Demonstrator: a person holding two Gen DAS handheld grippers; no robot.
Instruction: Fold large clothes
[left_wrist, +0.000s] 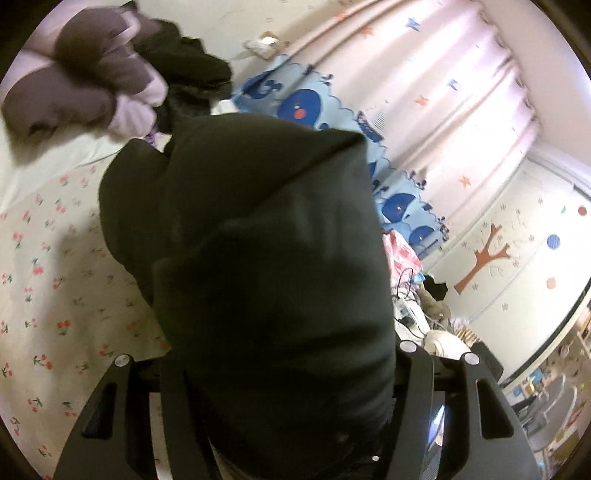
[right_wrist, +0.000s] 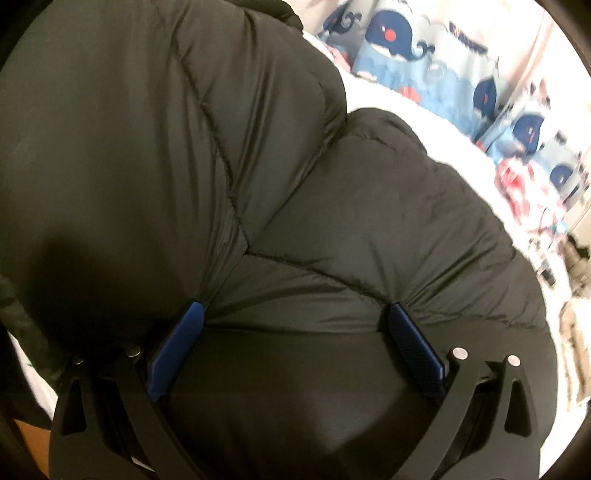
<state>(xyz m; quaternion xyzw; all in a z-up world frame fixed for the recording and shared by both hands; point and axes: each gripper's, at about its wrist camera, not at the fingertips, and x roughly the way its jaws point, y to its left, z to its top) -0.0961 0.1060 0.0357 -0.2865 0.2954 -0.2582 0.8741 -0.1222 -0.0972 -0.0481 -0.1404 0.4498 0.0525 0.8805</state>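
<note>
**Jacket bunched in both grippers, fold not yet flat**

Found the black quilted puffer jacket (right_wrist: 229, 155) filling nearly the whole right wrist view, with only a strip of white bedding (right_wrist: 399, 96) and blue whale-print fabric (right_wrist: 417, 55) visible along the upper right of the frame. Saw the right gripper (right_wrist: 295, 306) with its blue pads (right_wrist: 177, 343) set wide apart, a thick padded roll packed between them and puckers radiating from both tips; judged that as a firm squeeze on the bulk, not an idle gape.

In the left wrist view, saw the same jacket (left_wrist: 266, 258) draped from the centre down over the left gripper (left_wrist: 266, 354), hiding the fingers completely. Could not tell how those jaws stood. Noted the cream cherry-print sheet (left_wrist: 55, 266) at the left of the frame, a heap of brown and lilac clothing (left_wrist: 85, 77) at the upper left, and pale pink curtains (left_wrist: 443, 81) at the upper right.

Judged the step in hand as carrying one half of the jacket over onto the other. To do it well:

- Needed both grips kept at matching height, so that the fold line ran straight along a quilted seam.
- Called for slow lowering onto the sheet, letting trapped air escape from the padding.
- Required slippery shell fabric held deep between the pads, not at the tips.
- Best released only once the layers lay edge to edge, well apart from the clothing heap.
</note>
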